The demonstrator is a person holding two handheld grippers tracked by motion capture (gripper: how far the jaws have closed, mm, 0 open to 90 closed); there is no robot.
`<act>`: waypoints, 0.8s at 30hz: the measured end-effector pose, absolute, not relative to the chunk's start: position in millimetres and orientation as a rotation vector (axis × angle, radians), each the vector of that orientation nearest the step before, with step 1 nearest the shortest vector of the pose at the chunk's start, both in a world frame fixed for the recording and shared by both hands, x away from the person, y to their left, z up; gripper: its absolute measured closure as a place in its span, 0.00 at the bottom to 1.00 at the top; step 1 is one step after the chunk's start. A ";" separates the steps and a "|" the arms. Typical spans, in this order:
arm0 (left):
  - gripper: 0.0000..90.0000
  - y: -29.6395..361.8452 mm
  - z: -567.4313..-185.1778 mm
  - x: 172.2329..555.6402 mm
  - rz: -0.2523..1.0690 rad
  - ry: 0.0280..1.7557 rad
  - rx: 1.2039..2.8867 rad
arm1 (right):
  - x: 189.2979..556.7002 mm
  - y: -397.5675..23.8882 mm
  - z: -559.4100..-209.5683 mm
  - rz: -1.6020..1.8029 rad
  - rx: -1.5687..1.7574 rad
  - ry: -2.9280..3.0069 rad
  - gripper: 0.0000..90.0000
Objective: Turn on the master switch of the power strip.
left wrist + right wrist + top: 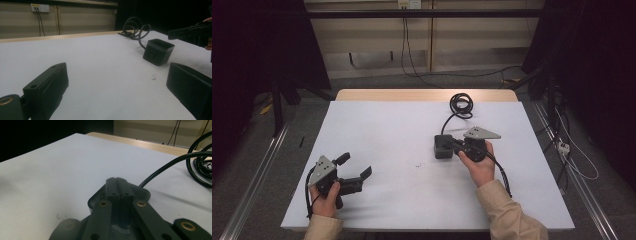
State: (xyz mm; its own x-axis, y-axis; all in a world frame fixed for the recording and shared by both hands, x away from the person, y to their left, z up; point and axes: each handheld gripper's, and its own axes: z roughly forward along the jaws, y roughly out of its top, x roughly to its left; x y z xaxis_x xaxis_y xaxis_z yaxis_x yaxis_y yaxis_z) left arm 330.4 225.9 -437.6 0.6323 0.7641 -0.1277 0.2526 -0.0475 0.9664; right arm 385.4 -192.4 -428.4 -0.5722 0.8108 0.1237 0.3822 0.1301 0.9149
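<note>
Nearest the person, at about seven o'clock on the white bench (pixel 387 200), the left gripper (pixel 357 167) rests low with its jaws spread wide and nothing between them; in the left gripper view the two black jaws frame bare bench surface. Toward four o'clock from the bench's middle, the right gripper (pixel 451 146) is held in the person's right hand (pixel 479 167), its jaws pressed together at the black power cube (pixel 442 146). In the right gripper view the closed jaws lie over the cube's top (whether they pinch any part of it cannot be told). The cube sits on the bench right of centre, and its black cord (pixel 460 106) runs on to a loose coil near the far edge at one o'clock.

Judging by this, the work looks barely begun: the cube is reached, but it is not lifted or moved, and the cord lies coiled and unplugged from the wall outlet (pixel 40 8) beyond.

No brand, label or legible writing can be made out; a small dark mark (pixel 153 77) on the bench is too tiny to read.
</note>
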 end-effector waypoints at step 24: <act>0.04 225.5 -438.1 330.4 0.508 0.862 1.605 | 387.9 -189.2 -433.6 1.395 1.136 2.043 1.00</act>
